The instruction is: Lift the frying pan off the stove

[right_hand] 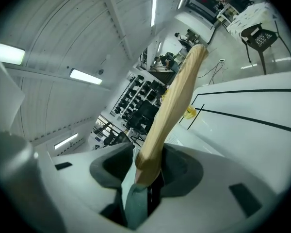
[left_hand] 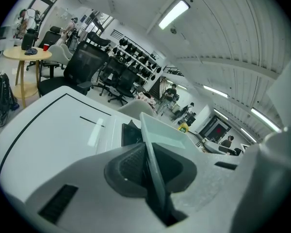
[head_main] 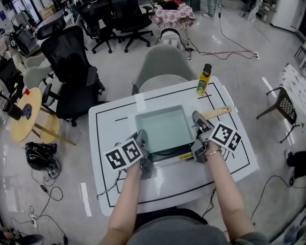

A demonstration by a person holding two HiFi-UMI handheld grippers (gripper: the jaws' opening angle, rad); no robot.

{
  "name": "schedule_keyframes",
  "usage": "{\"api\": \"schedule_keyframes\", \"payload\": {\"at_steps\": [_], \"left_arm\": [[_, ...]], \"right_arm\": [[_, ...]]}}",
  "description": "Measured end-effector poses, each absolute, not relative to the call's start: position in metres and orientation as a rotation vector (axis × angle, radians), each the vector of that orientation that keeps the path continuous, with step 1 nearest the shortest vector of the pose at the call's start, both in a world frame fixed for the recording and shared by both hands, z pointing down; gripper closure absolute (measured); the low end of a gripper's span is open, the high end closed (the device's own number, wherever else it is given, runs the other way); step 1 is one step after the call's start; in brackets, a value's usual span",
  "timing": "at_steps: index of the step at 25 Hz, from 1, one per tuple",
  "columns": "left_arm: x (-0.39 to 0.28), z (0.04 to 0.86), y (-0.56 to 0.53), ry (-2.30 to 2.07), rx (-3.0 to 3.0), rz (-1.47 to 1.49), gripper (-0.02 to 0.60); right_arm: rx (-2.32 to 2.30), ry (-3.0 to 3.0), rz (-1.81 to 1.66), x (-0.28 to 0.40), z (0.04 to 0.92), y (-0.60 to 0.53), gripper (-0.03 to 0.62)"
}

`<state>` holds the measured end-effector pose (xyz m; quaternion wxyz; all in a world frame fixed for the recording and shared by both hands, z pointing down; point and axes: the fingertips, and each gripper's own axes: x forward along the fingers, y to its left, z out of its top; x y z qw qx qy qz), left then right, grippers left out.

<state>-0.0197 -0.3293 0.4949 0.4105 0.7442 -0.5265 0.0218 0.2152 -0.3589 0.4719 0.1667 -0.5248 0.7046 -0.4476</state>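
A square pale green frying pan point(head_main: 163, 129) sits on a low stove point(head_main: 186, 157) in the middle of the white table point(head_main: 117, 111). My left gripper point(head_main: 143, 139) is at the pan's left near corner. In the left gripper view, that gripper point(left_hand: 150, 174) is shut on the pan's thin rim point(left_hand: 157, 178), which runs upright between the pads. The pan's wooden handle point(head_main: 218, 113) points off to the right. My right gripper point(head_main: 199, 131) is at its base. In the right gripper view, the handle point(right_hand: 177, 96) rises from between the jaws point(right_hand: 148, 171), with the pads against it.
A yellow bottle point(head_main: 204, 80) with a black cap stands at the table's far right corner. A grey chair point(head_main: 160, 65) stands at the table's far side, with black office chairs point(head_main: 74, 75) further left. Black lines are marked along the tabletop's edges.
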Motion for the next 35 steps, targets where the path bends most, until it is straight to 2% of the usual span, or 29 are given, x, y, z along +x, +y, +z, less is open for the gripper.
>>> {"api": "schedule_keyframes", "payload": {"at_steps": [3, 20, 35], "left_arm": [[-0.020, 0.495, -0.330, -1.322, 1.875, 0.060, 0.549], [-0.024, 0.484, -0.328, -1.349, 1.918, 0.073, 0.560], [-0.009, 0.441, -0.313, -1.310, 2.078, 0.050, 0.560]], "right_arm": [[-1.508, 1.991, -1.280, 0.217, 0.473, -0.359, 0.453], [-1.469, 2.016, -1.175, 0.214, 0.453, -0.341, 0.448], [-1.469, 1.989, -1.045, 0.231, 0.410, -0.301, 0.450]]}}
